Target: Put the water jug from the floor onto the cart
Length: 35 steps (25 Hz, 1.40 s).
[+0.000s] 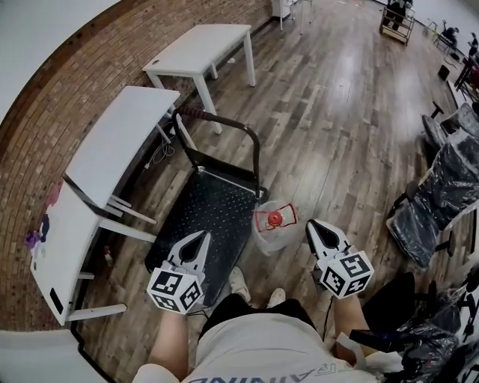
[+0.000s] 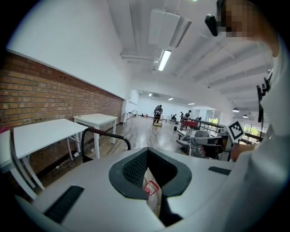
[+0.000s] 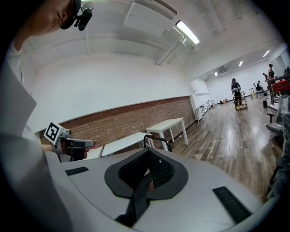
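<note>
The clear water jug [image 1: 274,224] with a red cap stands on the wooden floor, against the right side of the black flat cart [image 1: 213,213]. The cart's curved handle [image 1: 224,129] rises at its far end. My left gripper [image 1: 202,236] hovers over the cart's near right corner, left of the jug, its jaws together with nothing held. My right gripper [image 1: 313,225] hangs just right of the jug, shut and empty. In the left gripper view a strip of the jug [image 2: 152,190] shows behind the left gripper [image 2: 147,149]. The right gripper [image 3: 148,152] points toward the cart handle [image 3: 156,138].
White tables [image 1: 120,135] line the brick wall at left, another table [image 1: 202,48] farther back. Plastic-wrapped chairs [image 1: 441,187] crowd the right side. The person's shoes [image 1: 239,284] stand just behind the cart's near edge. People with a trolley [image 1: 397,19] are far off.
</note>
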Each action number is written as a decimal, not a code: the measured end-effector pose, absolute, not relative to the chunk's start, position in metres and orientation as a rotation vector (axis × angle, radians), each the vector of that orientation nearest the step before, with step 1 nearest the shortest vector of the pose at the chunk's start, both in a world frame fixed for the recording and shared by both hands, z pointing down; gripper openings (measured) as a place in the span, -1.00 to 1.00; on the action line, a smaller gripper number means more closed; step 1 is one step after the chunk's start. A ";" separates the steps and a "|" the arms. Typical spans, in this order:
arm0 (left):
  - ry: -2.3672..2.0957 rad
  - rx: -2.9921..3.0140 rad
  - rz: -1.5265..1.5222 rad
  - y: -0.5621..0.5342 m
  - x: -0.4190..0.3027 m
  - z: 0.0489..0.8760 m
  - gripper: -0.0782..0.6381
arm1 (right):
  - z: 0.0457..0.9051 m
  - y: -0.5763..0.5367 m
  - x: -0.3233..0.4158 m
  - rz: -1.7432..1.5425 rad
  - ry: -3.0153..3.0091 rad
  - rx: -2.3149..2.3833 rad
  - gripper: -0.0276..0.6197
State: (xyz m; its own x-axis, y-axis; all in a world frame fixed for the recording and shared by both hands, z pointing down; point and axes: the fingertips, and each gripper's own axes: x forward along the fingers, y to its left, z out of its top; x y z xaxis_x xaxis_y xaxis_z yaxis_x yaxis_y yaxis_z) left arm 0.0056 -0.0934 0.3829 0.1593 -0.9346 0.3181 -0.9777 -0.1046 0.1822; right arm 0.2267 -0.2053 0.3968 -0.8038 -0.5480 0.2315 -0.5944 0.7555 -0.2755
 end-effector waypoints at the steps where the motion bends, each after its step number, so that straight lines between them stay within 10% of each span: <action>1: -1.817 2.105 0.163 -0.100 0.003 0.384 -0.78 | 0.397 -0.208 0.226 0.504 -2.804 0.934 -0.91; 18: -1.687 2.216 0.076 -0.164 -0.098 0.399 -0.78 | 0.375 -0.245 0.136 0.326 -2.665 1.062 -0.91; 35: -1.778 1.974 0.169 -0.160 -0.091 0.483 -0.78 | 0.532 -0.296 0.146 0.512 -2.470 0.859 -0.90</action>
